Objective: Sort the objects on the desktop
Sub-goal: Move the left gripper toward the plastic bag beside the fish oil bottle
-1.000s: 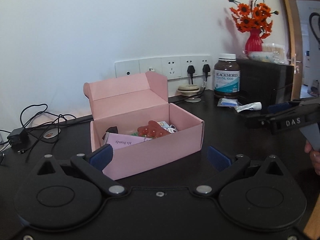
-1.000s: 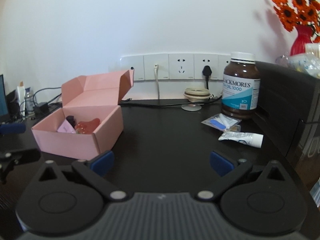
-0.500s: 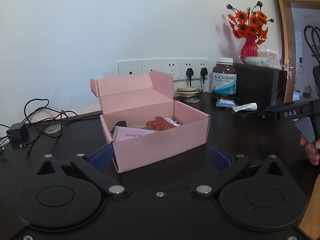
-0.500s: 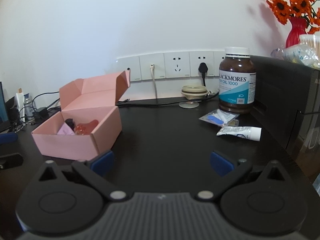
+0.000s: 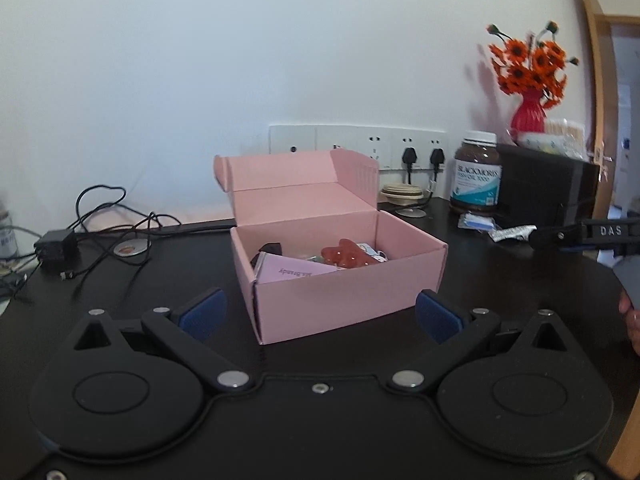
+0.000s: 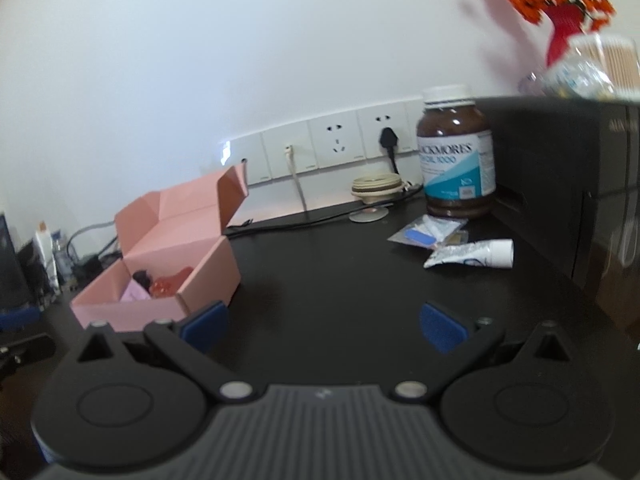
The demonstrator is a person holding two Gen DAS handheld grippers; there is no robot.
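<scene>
Pink box open on the black desk, both grippers spread and empty.
Left gripper [image 5: 320, 314] faces the pink box [image 5: 340, 264] at its near wall; right gripper [image 6: 323, 326] hovers over bare desk [image 6: 340, 280], with the tube [image 6: 472, 256] and sachet [image 6: 428, 232] ahead beside the brown bottle [image 6: 456, 156].

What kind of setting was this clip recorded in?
Probably a home desk or sideboard: a black tabletop against a white wall with a row of wall sockets, a supplement bottle, and a vase of orange flowers.
</scene>
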